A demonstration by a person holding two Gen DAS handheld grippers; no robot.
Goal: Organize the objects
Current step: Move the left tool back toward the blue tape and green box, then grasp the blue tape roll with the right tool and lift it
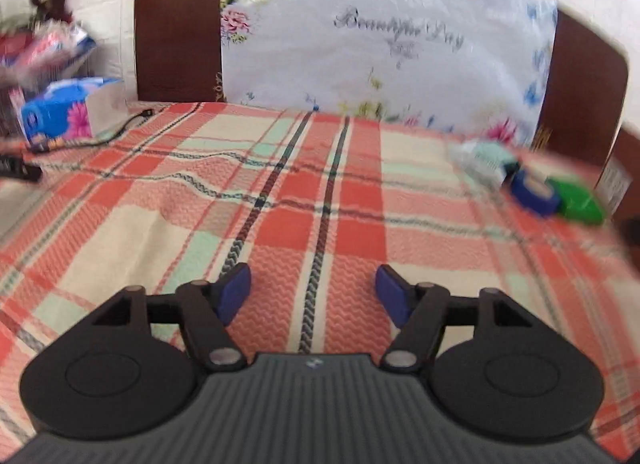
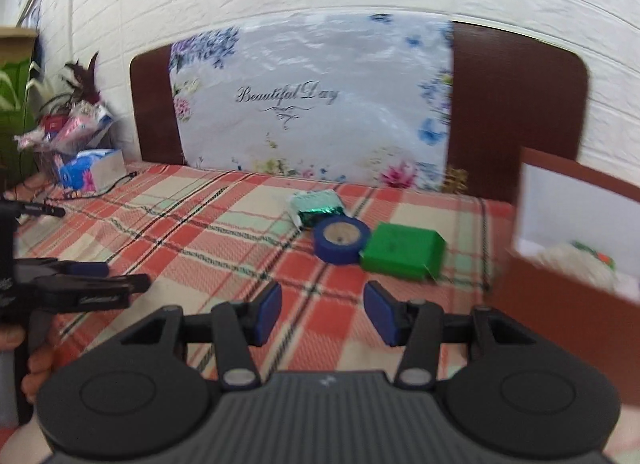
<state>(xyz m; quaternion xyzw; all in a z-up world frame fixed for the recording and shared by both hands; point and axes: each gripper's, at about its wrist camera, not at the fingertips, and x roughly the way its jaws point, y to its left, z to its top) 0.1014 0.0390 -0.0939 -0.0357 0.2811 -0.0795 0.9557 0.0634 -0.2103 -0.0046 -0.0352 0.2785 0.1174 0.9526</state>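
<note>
A blue tape roll (image 2: pixel 341 239), a green box (image 2: pixel 402 250) and a shiny green-silver packet (image 2: pixel 317 206) lie together on the plaid bedspread (image 2: pixel 192 223), ahead of my right gripper (image 2: pixel 323 312), which is open and empty. A brown open box (image 2: pixel 568 264) with white stuff inside stands at the right. In the left wrist view my left gripper (image 1: pixel 313 296) is open and empty over bare bedspread (image 1: pixel 160 199); the tape roll (image 1: pixel 534 191), green box (image 1: pixel 578 201) and packet (image 1: pixel 486 161) lie far to its right. The left gripper (image 2: pixel 120 288) also shows at the left of the right wrist view.
A brown headboard (image 2: pixel 516 111) with a floral "Beautiful Day" cover (image 2: pixel 312 103) stands behind the bed. A blue tissue box (image 1: pixel 68 111), a black cable (image 1: pixel 120 131) and a cluttered stand with packets (image 2: pixel 76 127) are at the far left.
</note>
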